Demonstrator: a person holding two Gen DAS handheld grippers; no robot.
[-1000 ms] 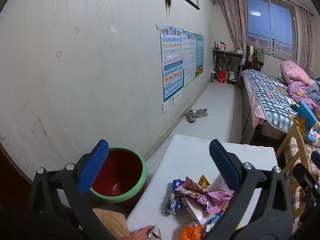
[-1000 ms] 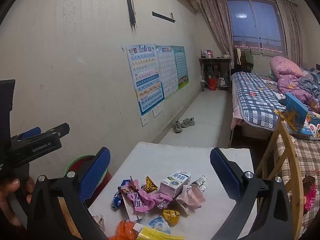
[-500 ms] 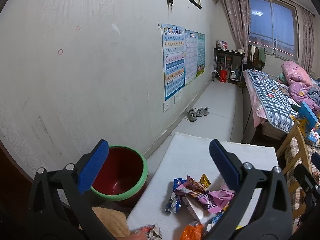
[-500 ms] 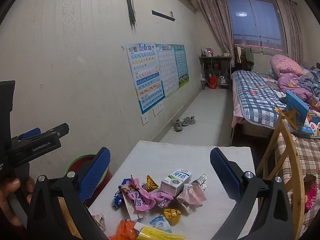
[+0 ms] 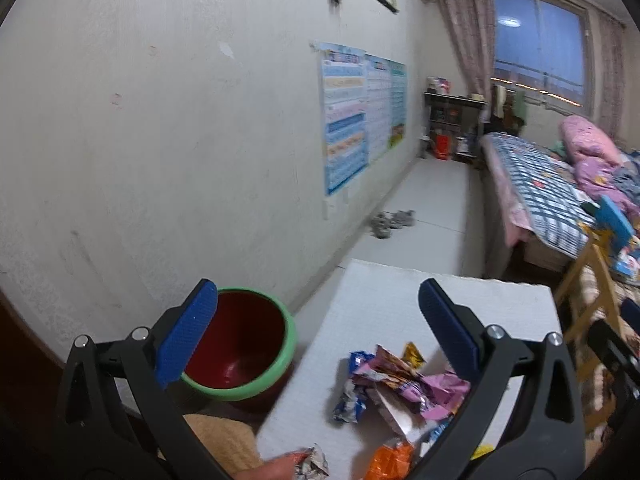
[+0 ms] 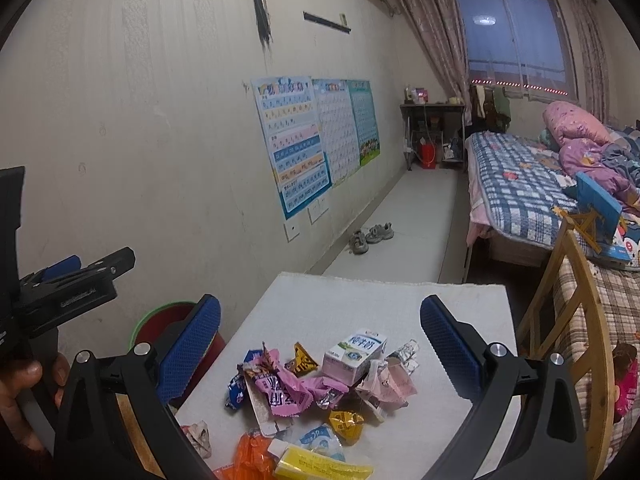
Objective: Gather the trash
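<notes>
Above the wrapper pile (image 6: pixel 312 392), both your grippers hang spread and empty; lower one, pinch a wrapper, carry it to the bin (image 5: pixel 244 344).

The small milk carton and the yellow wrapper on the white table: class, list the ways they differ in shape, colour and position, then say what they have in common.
The milk carton is a boxy block, white and pink with blue print; the yellow wrapper is flat, long and plain yellow. The milk carton sits mid-pile, farther from the camera; the yellow wrapper lies at the near edge of the pile. Both lie untouched on the white table, ungripped, with both grippers open.
</notes>
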